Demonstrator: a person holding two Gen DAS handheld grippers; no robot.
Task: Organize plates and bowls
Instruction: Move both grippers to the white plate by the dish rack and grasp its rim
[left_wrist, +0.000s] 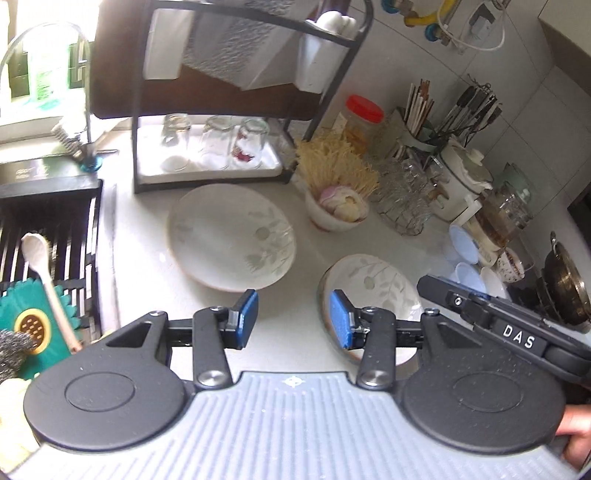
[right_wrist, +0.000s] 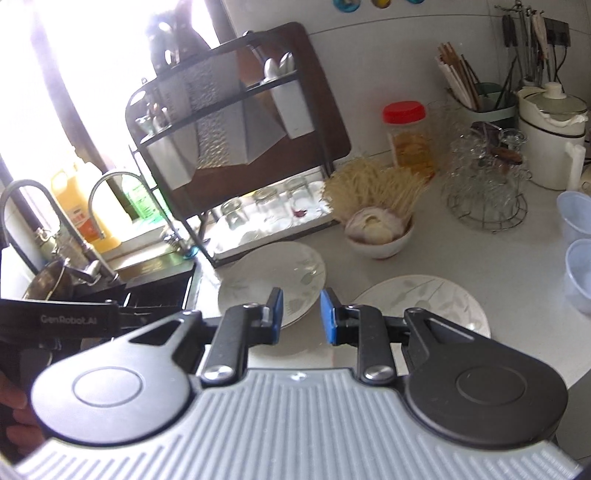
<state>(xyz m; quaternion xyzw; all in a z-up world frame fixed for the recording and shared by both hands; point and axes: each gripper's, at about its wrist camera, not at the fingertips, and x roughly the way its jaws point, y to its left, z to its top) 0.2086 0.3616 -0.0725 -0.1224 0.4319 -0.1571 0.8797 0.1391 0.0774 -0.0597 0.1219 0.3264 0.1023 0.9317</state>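
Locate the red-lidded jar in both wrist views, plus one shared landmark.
Left wrist: red-lidded jar sits upper right of centre, right of the black dish rack.
Right wrist: jar upper right of centre, again right of the rack.
Shared landmark: white bowl holding onion and garlic, in front of the jar.

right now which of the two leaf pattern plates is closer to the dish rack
The left plate, the one lying just in front of the dish rack beside the sink grate. The other plate lies apart, nearer the blue cups.
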